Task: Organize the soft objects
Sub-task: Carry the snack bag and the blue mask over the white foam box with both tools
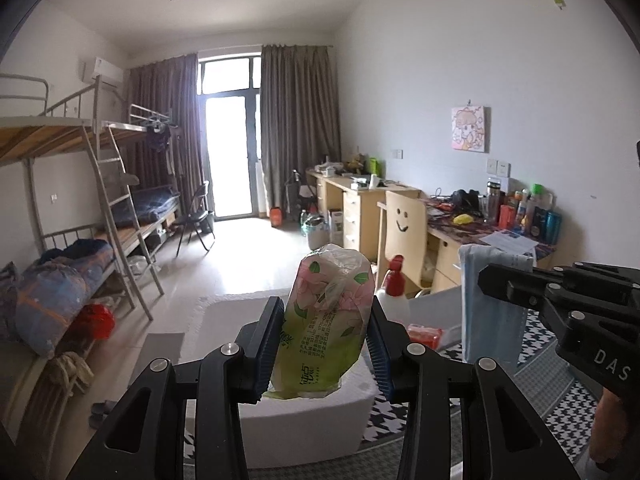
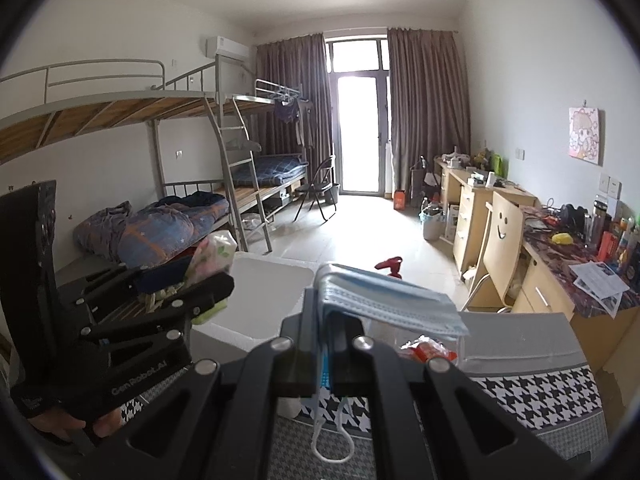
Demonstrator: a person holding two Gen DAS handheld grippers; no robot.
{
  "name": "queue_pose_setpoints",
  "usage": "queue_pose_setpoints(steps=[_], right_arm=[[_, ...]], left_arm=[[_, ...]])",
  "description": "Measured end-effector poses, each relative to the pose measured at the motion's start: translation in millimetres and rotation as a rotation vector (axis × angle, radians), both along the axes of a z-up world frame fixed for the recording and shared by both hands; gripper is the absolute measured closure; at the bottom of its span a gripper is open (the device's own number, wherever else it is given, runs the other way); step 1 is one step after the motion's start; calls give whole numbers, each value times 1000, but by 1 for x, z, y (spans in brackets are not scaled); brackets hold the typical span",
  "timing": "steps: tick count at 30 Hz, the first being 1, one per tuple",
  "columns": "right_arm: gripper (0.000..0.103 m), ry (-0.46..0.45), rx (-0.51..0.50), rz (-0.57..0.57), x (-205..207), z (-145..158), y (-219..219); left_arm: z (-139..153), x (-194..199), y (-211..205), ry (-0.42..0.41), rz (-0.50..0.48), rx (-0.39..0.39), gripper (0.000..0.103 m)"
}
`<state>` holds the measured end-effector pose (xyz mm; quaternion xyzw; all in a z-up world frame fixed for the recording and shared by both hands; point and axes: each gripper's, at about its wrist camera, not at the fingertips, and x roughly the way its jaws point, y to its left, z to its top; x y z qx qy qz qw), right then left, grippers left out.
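Observation:
My left gripper (image 1: 325,344) is shut on a green and pink floral tissue pack (image 1: 326,320), held upright above a white foam box (image 1: 308,424). In the right wrist view the same gripper (image 2: 200,300) shows at the left with the tissue pack (image 2: 214,256) in its jaws. My right gripper (image 2: 322,344) is shut on a stack of blue face masks (image 2: 384,304), whose white ear loops (image 2: 332,436) hang down below the fingers. In the left wrist view the right gripper (image 1: 492,276) comes in from the right, holding the blue masks (image 1: 492,312).
A houndstooth cloth (image 2: 532,396) covers the table. On it stand a clear container (image 2: 424,340) with a red packet (image 2: 428,350) and a red-capped spray bottle (image 1: 394,284). Bunk beds (image 2: 192,208) line the left wall. Desks (image 2: 472,200) and a smiley chair (image 2: 500,248) stand on the right.

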<state>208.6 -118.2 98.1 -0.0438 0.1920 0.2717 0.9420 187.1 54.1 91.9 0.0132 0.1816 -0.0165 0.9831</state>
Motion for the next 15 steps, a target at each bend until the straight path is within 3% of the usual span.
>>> queue_pose_setpoints(steps=[15], right_arm=[[97, 2, -29, 49, 21, 5, 27]], left_arm=[[-13, 42, 38, 93, 127, -25, 60]])
